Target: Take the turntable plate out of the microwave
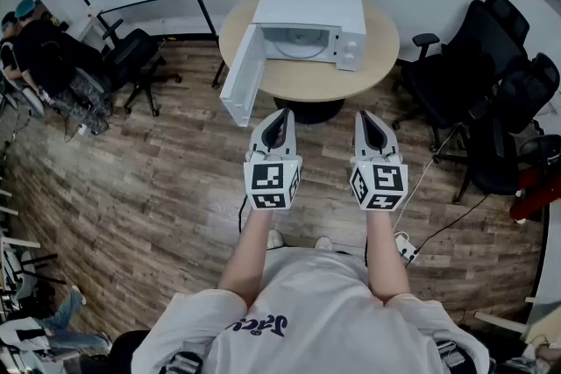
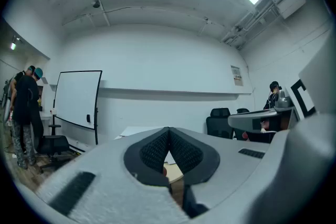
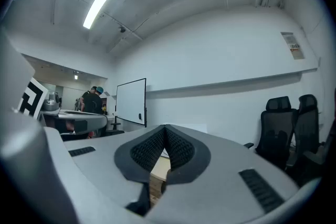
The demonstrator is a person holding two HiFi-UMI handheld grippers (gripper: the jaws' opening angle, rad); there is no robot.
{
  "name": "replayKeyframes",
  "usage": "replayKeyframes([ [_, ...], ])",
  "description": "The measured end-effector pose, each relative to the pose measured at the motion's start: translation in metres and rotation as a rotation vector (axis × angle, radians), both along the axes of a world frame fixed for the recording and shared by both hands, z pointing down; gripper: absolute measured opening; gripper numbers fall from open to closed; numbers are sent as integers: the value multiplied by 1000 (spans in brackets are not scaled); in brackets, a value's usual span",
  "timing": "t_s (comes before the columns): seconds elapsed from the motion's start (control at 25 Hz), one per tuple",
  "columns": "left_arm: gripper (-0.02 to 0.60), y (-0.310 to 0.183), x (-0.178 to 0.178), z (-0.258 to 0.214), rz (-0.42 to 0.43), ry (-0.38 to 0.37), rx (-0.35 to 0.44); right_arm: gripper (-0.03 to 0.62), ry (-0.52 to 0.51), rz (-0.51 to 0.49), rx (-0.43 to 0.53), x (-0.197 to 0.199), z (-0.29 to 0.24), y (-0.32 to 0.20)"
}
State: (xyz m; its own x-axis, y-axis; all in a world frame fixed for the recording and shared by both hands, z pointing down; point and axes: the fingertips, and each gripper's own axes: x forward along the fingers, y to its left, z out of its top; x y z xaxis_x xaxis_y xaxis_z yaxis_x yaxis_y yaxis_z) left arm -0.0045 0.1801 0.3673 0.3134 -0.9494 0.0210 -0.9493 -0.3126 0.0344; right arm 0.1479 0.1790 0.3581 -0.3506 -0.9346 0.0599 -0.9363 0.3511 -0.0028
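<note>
Round table (image 1: pixel 302 83): microwave (image 1: pixel 311 11) opens toward person (image 1: pixel 307 315), turntable plate (image 1: pixel 299 41) flat.

White T-shirt (image 1: pixel 324 311), grey left tongs (image 1: pixel 280 113)

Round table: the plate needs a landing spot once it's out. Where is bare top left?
Bare top: the strip between the front of the microwave and the near rim of the table, and a crescent right of the microwave. Crowded: the open door fills the left side.
</note>
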Motion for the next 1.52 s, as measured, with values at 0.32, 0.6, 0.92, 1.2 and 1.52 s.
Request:
replayKeyframes([
  [0.32, 12, -2, 23, 2, 5, 18, 12, 14, 14, -41, 29, 3, 1, 1],
  [0.6, 14, 18, 37, 17, -10, 60, -14, 14, -4, -65, -3, 22, 21, 8],
  [0.92, 12, -3, 35, 36, 53, 62, -38, 14, -49, -119, -25, -5, 40, -13],
  [1.2, 14, -73, 16, 37, 98, 89, -33, 15, -31, -92, -56, -38, 47, -70],
  [1.52, 14, -163, -14, 23, 151, 113, -15, 15, 8, -44, -35, -77, 35, -150],
])
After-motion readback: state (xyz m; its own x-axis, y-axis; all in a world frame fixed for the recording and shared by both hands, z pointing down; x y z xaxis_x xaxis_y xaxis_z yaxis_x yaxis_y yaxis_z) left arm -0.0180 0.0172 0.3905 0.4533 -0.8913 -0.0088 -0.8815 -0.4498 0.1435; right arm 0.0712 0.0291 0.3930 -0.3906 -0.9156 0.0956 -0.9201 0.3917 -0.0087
